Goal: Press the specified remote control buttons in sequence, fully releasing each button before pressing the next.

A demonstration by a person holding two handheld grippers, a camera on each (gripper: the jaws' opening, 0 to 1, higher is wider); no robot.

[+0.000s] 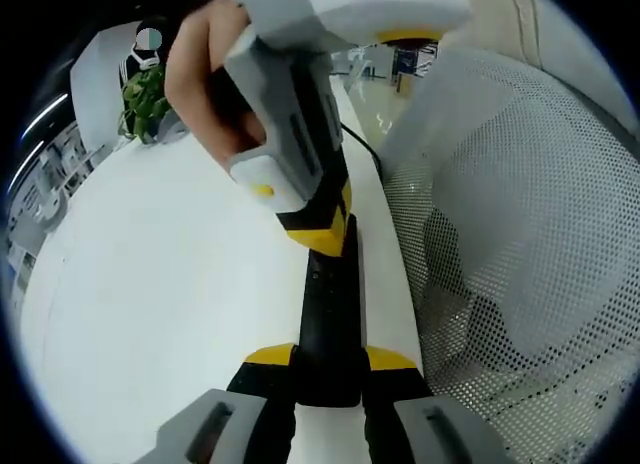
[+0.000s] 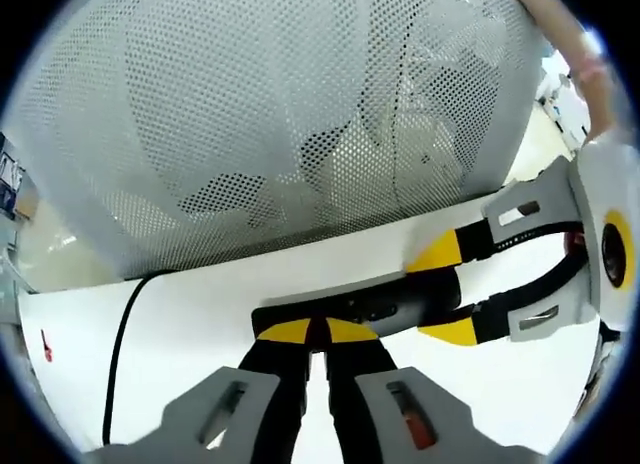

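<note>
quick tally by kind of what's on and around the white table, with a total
black slim remote control: 1
grippers with yellow-tipped black fingers, left gripper and right gripper: 2
white perforated mesh chair back: 1
green leafy potted plant: 1
black cable: 1
white table: 1
total: 7
</note>
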